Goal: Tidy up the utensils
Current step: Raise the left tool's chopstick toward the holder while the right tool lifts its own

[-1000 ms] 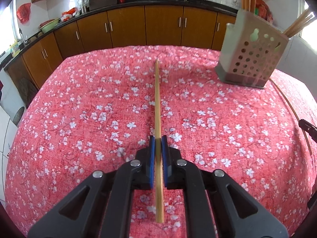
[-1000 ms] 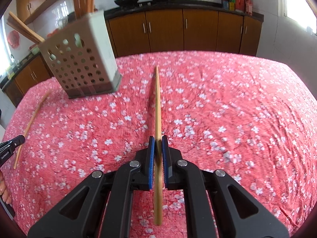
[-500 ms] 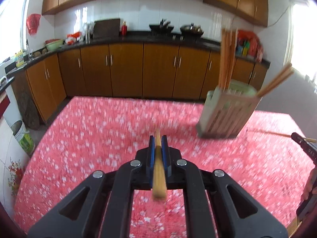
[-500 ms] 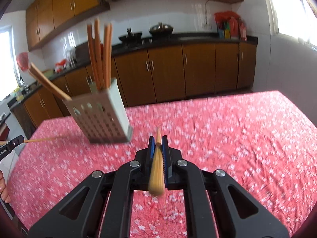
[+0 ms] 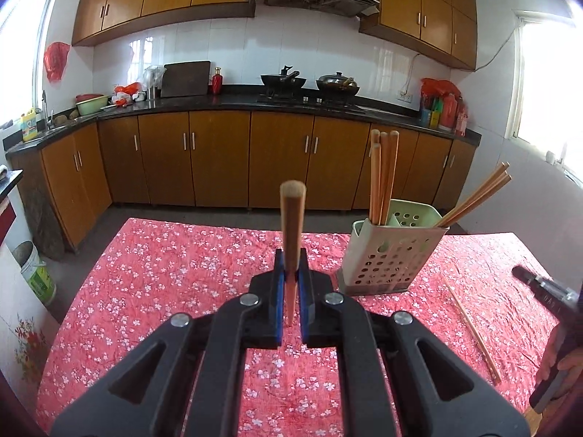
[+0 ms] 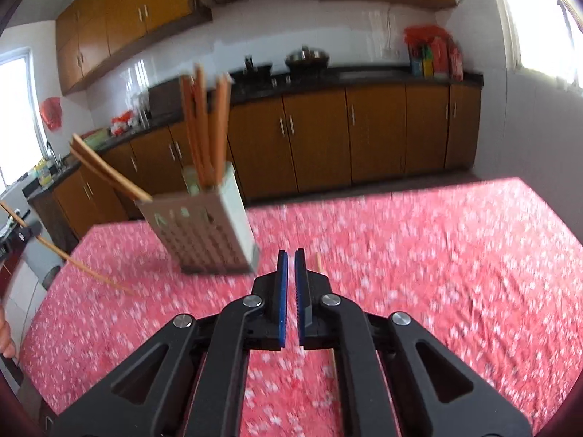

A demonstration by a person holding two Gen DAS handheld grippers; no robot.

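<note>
The left gripper [image 5: 291,258] is clamped shut on a slim wooden chopstick [image 5: 291,218] that stands up at frame centre. The right gripper [image 6: 291,259] is closed on nothing, and a second wooden chopstick [image 6: 317,264] lies unheld on the red flowered tablecloth [image 5: 164,273] just beside its right finger. Pinched at one narrow point, the held stick could pivot and knock the chopsticks in the pale green perforated plastic holder [image 5: 393,255] at right of centre, tipping it, while the right gripper would arrive there empty.
</note>
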